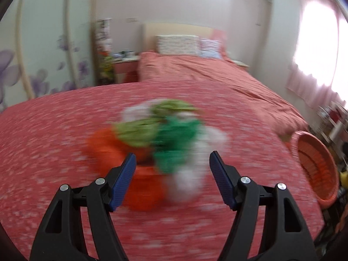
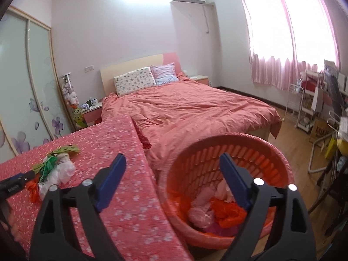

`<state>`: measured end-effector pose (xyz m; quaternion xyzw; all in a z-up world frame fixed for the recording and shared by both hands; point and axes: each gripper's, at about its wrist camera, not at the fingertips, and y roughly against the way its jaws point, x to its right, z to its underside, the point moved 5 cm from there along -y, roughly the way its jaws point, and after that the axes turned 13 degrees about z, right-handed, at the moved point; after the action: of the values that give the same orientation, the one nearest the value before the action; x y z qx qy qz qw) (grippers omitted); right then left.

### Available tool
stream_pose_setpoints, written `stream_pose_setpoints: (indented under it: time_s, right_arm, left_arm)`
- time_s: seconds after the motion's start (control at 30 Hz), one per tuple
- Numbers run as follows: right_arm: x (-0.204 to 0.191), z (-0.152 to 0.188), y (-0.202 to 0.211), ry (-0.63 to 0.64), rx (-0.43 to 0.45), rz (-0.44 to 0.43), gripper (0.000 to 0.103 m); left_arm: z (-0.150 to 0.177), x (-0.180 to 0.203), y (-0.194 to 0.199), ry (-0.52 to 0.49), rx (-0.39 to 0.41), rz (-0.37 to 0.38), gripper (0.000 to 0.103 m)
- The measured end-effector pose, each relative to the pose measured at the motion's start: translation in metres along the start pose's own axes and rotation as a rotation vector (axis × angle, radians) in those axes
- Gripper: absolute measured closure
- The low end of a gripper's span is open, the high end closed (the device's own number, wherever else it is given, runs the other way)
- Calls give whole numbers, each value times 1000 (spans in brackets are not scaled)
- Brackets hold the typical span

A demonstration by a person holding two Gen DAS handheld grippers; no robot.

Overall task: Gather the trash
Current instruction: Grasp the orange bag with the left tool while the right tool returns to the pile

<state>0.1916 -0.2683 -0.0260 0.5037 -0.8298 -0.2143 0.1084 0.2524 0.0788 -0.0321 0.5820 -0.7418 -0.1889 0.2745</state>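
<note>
1. Black jaws with blue pads filled the foreground of both wrist views; left gripper point(image 1: 173, 163) spread wide, nothing pinched, pads clear of the heap beyond.
2. Right gripper point(image 2: 173, 167) likewise spread wide and empty, pointed down toward the basket point(image 2: 187, 152).
3. Lay on the flowered tablecloth point(image 1: 54, 152): a pile of crumpled bags point(image 1: 161, 139) in orange, green, yellow-green and white, badly blurred in the left view, just ahead of the left pads.
4. Seen from the right view, the same pile point(image 2: 52, 169) near the table's left side, with the left gripper's tip point(image 2: 15, 182) just beside it.
5. Stood beside the table edge, lower than the tabletop: the orange slotted basket, already holding pink and orange bags point(image 2: 217, 211).
6. Stretched behind both: a bed point(image 2: 184, 113) under a coral cover, two pillows point(image 2: 134, 82) at its headboard.
7. Hung at the right: pink curtains point(image 2: 282, 32) over a bright window; cluttered shelves point(image 2: 308, 104) below.
</note>
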Motion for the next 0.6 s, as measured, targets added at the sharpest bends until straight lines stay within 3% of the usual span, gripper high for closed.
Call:
stream_pose_setpoints:
  time_s: [0.13,0.37,0.47,0.53,0.6]
  right_arm:
    - [-22,3,5,20,19,-9,9]
    - [-49,8,12,66,23,-17,8]
    - [-56,10,14,89,17,-22,8]
    - [-62,10,15,98,12,-30,8]
    - [-68,11,17,103,6,-42,8]
  left_arm:
    - [4,-52,-4,92,-22,-68,34]
    - [8,-78,-24,232,-66,-10,34]
    - [8,-81,-32,261,-81,14,42]
    - [11,-82,-38,271,-101,21,56]
    - [15,-83,-42,282,-120,35,65]
